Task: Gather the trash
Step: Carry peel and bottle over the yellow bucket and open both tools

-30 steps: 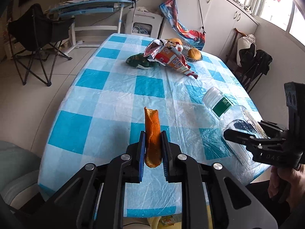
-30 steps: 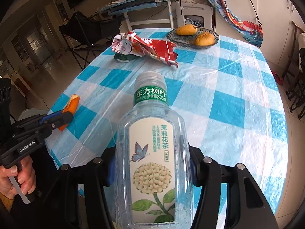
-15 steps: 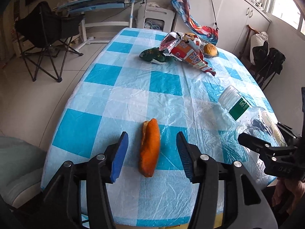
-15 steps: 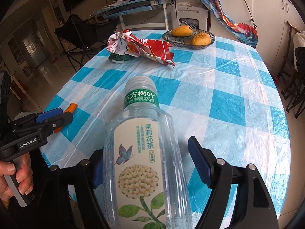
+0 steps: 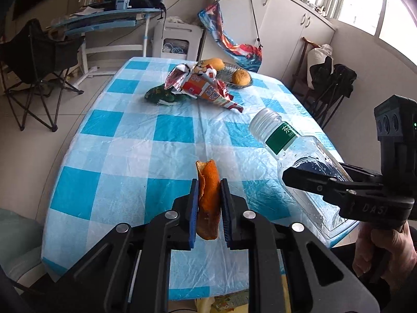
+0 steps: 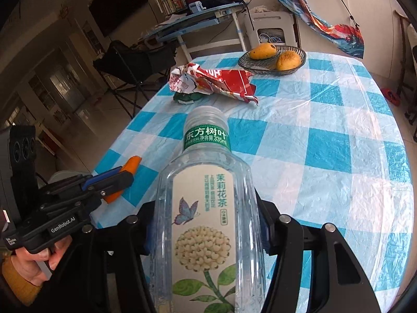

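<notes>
left claw (image 5: 208,203) clenched on orange peel (image 5: 207,195), long axis along the fingers, lifted over near table (image 5: 135,140) edge; right claw (image 6: 206,224) just reclosed, gripping bottle (image 6: 208,208); crumpled wrappers (image 5: 203,88) far ahead, centre-left.

The bottle's (image 6: 208,221) base runs off the bottom edge, hiding the right fingers' pads.

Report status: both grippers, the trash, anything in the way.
Left gripper just closed on orange peel. Right gripper just closed on empty tea bottle. Crumpled wrappers left on table. Nothing in the way.
</notes>
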`<state>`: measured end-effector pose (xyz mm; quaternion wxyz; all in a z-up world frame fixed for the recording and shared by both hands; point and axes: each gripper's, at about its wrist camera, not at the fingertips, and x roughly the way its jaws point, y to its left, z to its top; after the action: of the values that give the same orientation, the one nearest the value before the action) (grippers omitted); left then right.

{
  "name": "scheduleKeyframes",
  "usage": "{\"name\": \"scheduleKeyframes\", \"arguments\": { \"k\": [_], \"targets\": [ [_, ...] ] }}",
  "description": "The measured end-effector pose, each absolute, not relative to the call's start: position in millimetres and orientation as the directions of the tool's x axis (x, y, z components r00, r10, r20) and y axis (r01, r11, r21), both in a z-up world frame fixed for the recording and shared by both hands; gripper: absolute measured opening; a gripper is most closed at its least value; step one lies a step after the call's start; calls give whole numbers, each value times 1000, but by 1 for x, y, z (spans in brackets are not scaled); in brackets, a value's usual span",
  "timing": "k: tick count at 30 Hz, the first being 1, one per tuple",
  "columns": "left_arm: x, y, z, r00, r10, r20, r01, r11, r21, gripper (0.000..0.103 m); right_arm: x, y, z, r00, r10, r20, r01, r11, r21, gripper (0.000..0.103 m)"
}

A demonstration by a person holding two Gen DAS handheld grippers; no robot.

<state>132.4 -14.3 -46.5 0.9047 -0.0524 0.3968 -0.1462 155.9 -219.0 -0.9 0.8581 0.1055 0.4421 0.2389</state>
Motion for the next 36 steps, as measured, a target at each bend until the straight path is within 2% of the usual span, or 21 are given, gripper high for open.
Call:
{"name": "scheduleKeyframes", "arguments": {
  "k": [11,19,27,36],
  "targets": [
    [85,-16,-58,603,-346,-718,213,938,-273,15,90,-209,12,481,577,-660,-348,817,460,57],
    [58,-20,-66,573,-365,-734,234,931,-280,15,35,-194,-4,428,544,-721,-350,836,423,57],
    [39,-25,-67,559,-374,-740,261,927,-271,15,16,-200,-15,412,498,-763,-301,865,402,57],
    [15,-54,-85,471,-370,-800,355,910,-212,14,3,-199,-29,363,446,-818,-269,891,367,56]
  ]
}}
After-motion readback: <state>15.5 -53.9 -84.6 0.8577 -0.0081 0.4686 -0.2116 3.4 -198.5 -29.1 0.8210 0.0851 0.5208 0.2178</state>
